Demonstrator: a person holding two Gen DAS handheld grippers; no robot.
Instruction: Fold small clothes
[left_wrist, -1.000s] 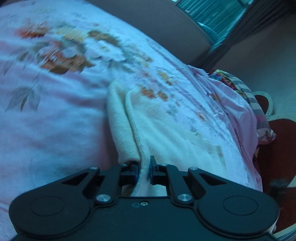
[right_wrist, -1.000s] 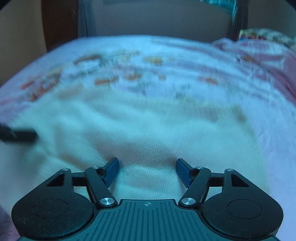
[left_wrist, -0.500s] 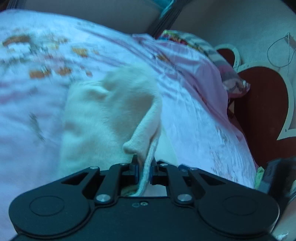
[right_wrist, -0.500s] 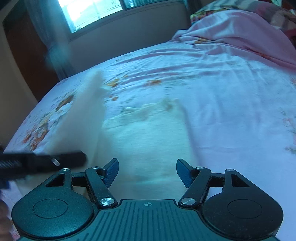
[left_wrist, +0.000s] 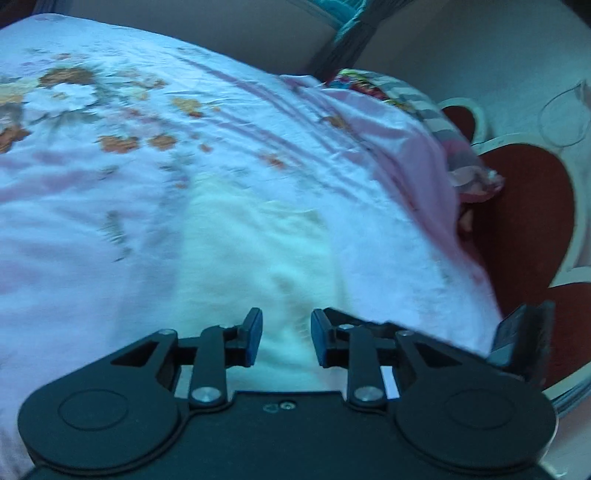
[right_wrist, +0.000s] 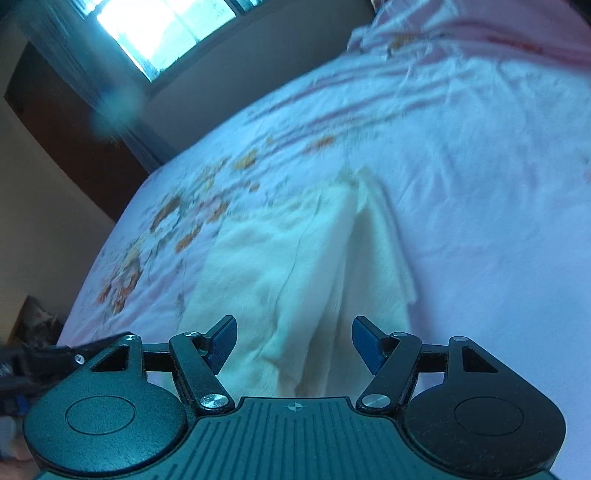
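Two hand-held grippers are hovering over the bed (left_wrist: 92, 206), and I am working from its floral pink sheet down to the cream garment (right_wrist: 295, 266) lying folded on it, one flap doubled over along a lengthwise crease. I judge the first fold is finishing; next I am needing a fresh grasp on an end to fold it across, pinching one layer stack cleanly. My left hand-held gripper (left_wrist: 286, 341) is standing spread and empty just above the cloth's near edge. My right hand-held gripper (right_wrist: 293, 345) is spread wide too, holding nothing. Half a second ago the left was pinching a lifted cloth corner; now that corner is lying released.
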